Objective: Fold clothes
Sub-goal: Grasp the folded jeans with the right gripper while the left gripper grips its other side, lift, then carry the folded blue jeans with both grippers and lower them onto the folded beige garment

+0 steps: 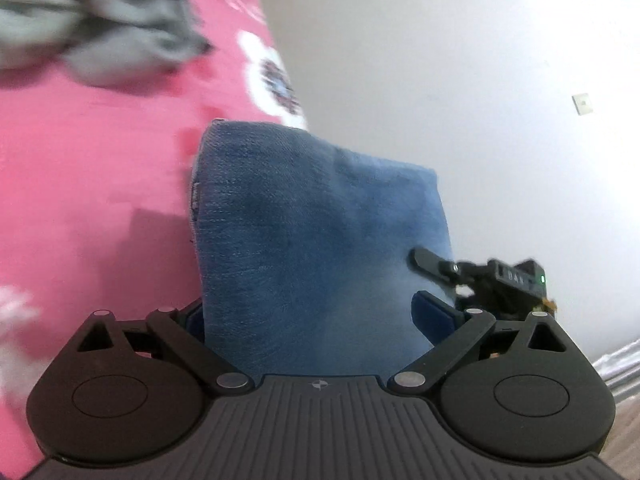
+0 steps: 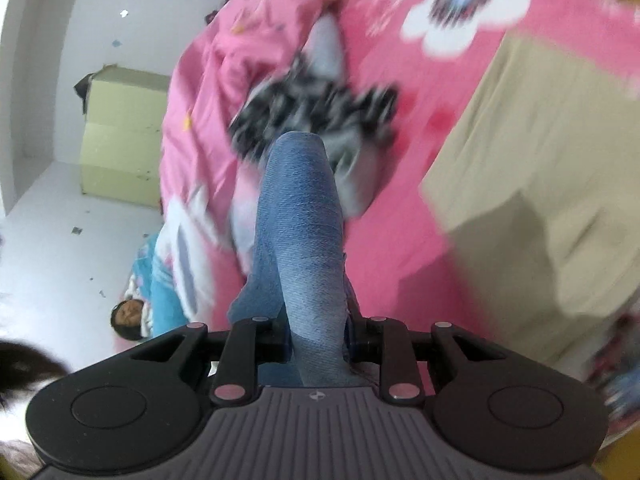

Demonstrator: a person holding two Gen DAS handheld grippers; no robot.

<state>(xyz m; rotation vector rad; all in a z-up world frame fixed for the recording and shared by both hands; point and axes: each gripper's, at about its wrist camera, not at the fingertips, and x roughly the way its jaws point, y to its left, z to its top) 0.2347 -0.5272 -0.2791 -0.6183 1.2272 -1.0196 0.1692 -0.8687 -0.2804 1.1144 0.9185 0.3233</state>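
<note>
Right wrist view: right tool (image 2: 316,344) clamps folded jeans (image 2: 300,216); left tool (image 1: 320,320) pinches them too. Heavy, floppy denim, best held at its thick edges.

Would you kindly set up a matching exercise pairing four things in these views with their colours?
Things:
1. jeans
2. bedsheet
3. folded garment
4. cabinet

Colours:
A. pale yellow-green
B. pink
C. blue
D. beige

Pairs: 1-C, 2-B, 3-D, 4-A
</note>
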